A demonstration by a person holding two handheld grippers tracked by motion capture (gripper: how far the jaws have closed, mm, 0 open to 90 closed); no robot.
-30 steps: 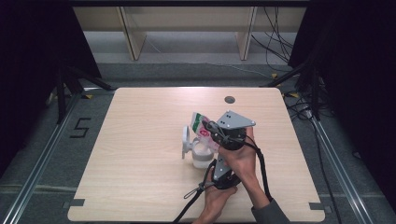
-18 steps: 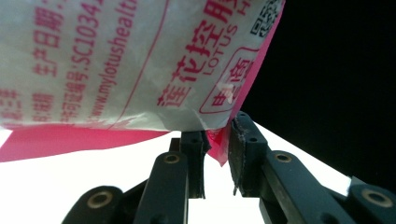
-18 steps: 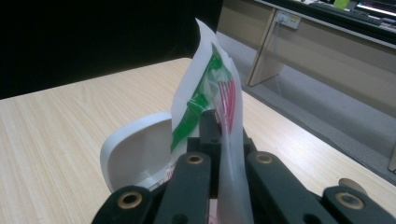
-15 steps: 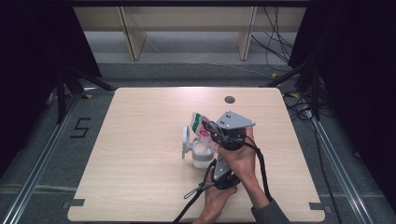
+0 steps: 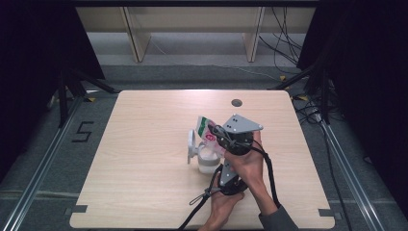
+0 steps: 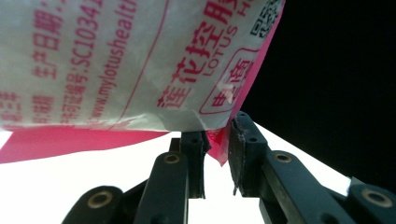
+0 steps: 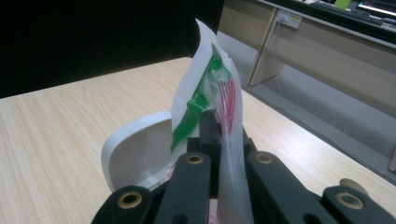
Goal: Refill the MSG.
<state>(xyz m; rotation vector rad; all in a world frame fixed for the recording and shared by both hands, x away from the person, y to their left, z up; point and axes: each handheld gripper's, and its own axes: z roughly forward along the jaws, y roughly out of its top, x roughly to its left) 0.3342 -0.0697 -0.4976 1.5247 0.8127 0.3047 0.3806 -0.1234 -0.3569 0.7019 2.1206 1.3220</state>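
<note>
One white jar (image 5: pixel 206 159) with its flip lid (image 5: pixel 191 144) open stood mid-bench. Above it, I held one packet (image 5: pixel 206 129) printed "LOTUS", its long axis tilted up toward the far left. My left tool (image 6: pixel 217 156) pinched its pink corner; my right tool (image 7: pixel 219 140) clamped its edge.

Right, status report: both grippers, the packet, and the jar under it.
Right gripper shut on the packet. Left gripper pinching its pink lower corner. Packet held over the open white jar, lid flipped back. Nothing in the way.
</note>
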